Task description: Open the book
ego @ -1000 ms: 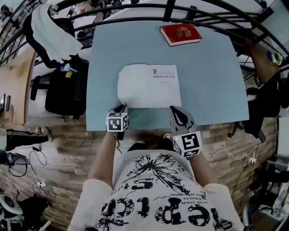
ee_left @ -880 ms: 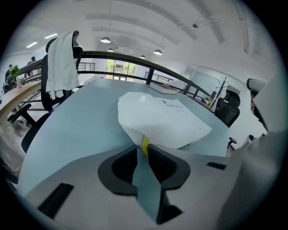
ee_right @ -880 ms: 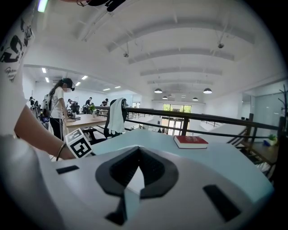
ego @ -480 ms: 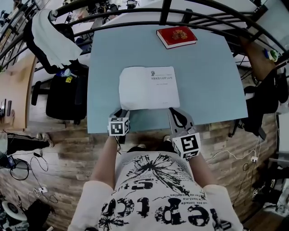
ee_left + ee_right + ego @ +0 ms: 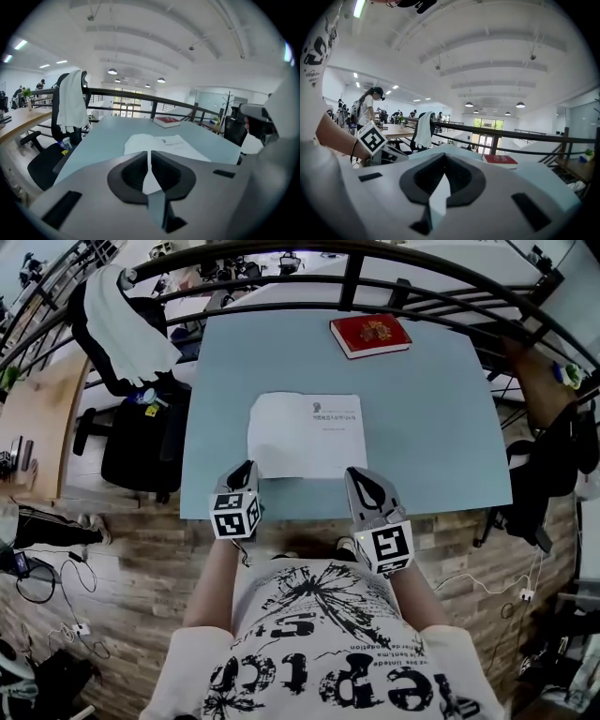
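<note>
A white book [image 5: 307, 435] lies closed and flat on the middle of the pale blue table [image 5: 441, 418]. A red book [image 5: 370, 335] sits at the far edge. My left gripper [image 5: 248, 468] hangs above the table's near edge, just short of the white book's near left corner. Its jaws have just been closing and now stand shut with nothing between them [image 5: 150, 153]; the white book [image 5: 164, 143] shows ahead of them. My right gripper [image 5: 359, 474] hovers by the near right corner, shut and empty [image 5: 444, 155]. The red book [image 5: 500, 159] shows beyond it.
A black chair with a white garment [image 5: 122, 324] stands left of the table, with a black seat [image 5: 141, 442] below it. A dark railing [image 5: 347, 268] curves behind the far edge. A brown object [image 5: 539, 381] is at the right.
The left gripper has lifted away from the white book's near left corner and drawn back toward me. The book's left edge, bulged before, now lies flatter. The right gripper rose slightly.
</note>
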Available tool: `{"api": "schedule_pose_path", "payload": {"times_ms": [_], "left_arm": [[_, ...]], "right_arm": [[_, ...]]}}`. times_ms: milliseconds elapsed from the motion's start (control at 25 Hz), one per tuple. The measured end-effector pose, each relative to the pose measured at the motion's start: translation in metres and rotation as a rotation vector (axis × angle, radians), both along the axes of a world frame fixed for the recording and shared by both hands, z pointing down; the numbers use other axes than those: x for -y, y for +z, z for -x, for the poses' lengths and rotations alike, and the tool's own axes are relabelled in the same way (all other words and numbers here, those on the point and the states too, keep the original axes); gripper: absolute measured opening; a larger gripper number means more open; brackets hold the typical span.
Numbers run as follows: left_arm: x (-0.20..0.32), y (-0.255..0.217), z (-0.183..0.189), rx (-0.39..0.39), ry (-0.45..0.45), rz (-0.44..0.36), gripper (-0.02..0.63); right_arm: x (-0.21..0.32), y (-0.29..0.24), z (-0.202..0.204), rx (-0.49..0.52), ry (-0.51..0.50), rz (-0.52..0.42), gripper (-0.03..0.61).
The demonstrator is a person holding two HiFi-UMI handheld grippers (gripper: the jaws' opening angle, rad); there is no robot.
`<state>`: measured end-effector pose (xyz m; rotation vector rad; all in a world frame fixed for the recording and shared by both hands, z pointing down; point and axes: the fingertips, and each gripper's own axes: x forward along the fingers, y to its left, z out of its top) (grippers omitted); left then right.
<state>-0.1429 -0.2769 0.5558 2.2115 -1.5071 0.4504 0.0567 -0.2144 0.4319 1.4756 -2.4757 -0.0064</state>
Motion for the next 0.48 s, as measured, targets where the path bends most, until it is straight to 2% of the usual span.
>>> {"api": "schedule_pose_path", "payload": {"times_ms": [360, 480], "left_arm": [[-0.005, -0.11, -0.069, -0.07, 0.096, -0.249, 0.026], [-0.019, -0.137, -0.091, -0.046, 0.151, -0.329, 0.026]], "right_arm": [[0.005, -0.023, -0.022, 0.011, -0.059, -0.068, 0.011], [0.008, -0.03, -0.03, 0.037, -0.072, -0.082, 0.011]]}}
